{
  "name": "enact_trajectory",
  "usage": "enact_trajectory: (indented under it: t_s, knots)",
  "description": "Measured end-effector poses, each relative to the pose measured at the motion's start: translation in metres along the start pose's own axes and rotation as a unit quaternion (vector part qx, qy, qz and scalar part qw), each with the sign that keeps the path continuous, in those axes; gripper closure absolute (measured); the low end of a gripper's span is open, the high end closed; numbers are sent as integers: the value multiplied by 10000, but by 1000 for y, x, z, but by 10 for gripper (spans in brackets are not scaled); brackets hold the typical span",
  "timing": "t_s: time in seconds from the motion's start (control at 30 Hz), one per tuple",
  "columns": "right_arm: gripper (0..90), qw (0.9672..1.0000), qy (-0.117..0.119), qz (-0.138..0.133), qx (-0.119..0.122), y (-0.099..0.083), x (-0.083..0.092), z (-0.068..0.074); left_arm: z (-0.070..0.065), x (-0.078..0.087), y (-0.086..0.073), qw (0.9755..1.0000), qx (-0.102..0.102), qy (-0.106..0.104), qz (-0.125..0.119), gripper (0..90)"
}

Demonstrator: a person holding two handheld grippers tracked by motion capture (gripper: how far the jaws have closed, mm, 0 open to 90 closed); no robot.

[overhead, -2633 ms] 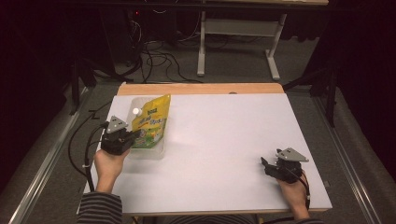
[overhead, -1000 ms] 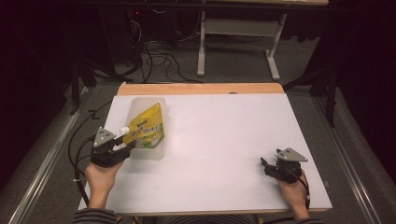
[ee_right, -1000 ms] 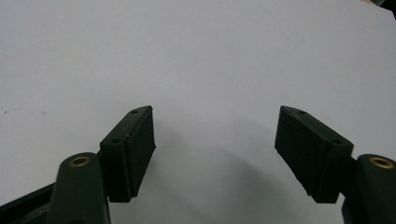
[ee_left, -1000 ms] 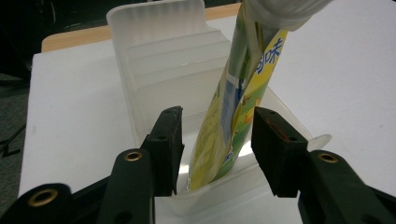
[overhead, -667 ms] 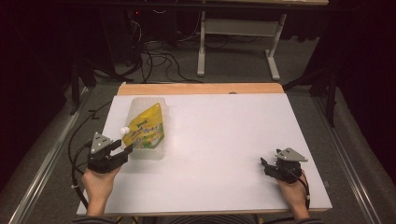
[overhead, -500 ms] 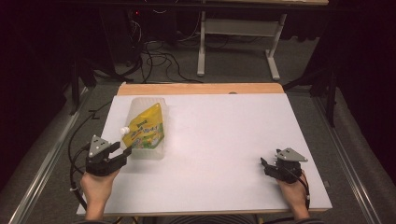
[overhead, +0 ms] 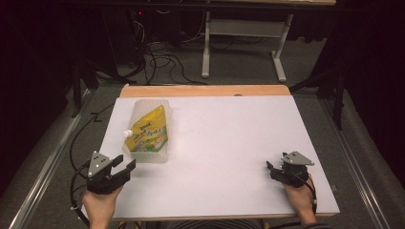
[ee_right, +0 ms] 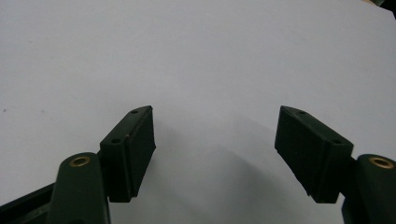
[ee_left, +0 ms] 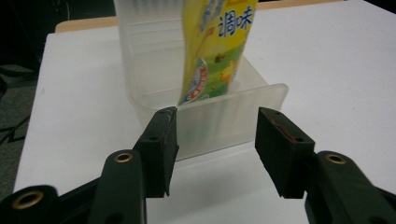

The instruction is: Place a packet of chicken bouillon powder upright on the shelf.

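Near edge of the bench (overhead: 219, 157): left gripper (overhead: 125, 168) sits at about 8 o'clock of the bench top, jaws spread with nothing between them. Against the frame from a second ago, when it was close against the tub at the pouch, it has backed off toward the person; jaws have just been opening, and the pouch is not between them. Judged meaning: the pouch has been let go into the tub, placement looks done, and the left hand is retreating.

Right gripper (overhead: 273, 170) at about 4 o'clock, resting on the bench surface, jaws spread wide and empty; unchanged from the earlier frames.

Farther out, at roughly 10 o'clock: clear plastic tub (overhead: 148, 155), just beyond the left gripper but apart from it. Yellow pouch (overhead: 150, 131) lies inside it, leaning tilted along the tub, white cap (overhead: 127, 134) poking over the tub's 9 o'clock rim. In the left gripper view the pouch (ee_left: 212, 56) stands behind the tub's near wall (ee_left: 224, 121).

Count: grippers 2, tub 1, pouch 1, bench 1. Beyond the far edge: floor with cables (overhead: 157, 52) and a white frame leg (overhead: 206, 47).
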State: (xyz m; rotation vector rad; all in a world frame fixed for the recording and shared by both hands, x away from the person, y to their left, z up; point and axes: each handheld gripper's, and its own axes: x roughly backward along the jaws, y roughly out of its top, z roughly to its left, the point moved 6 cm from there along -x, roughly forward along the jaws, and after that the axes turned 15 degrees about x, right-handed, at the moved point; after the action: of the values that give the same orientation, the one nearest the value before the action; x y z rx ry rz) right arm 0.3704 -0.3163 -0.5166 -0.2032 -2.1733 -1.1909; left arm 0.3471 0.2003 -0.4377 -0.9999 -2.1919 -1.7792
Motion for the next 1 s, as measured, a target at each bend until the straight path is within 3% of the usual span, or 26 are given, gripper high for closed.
enact_trajectory:
  t_s: [0.63,1.0]
  knots:
    - [294,10000,-5,-8,-1,0,0,0,-38,-16,-10,9990,-202,-393,82,485]
    - [293,10000,-2,-17,-5,0,0,0,-67,-36,-10,9967,-383,-692,179,482]
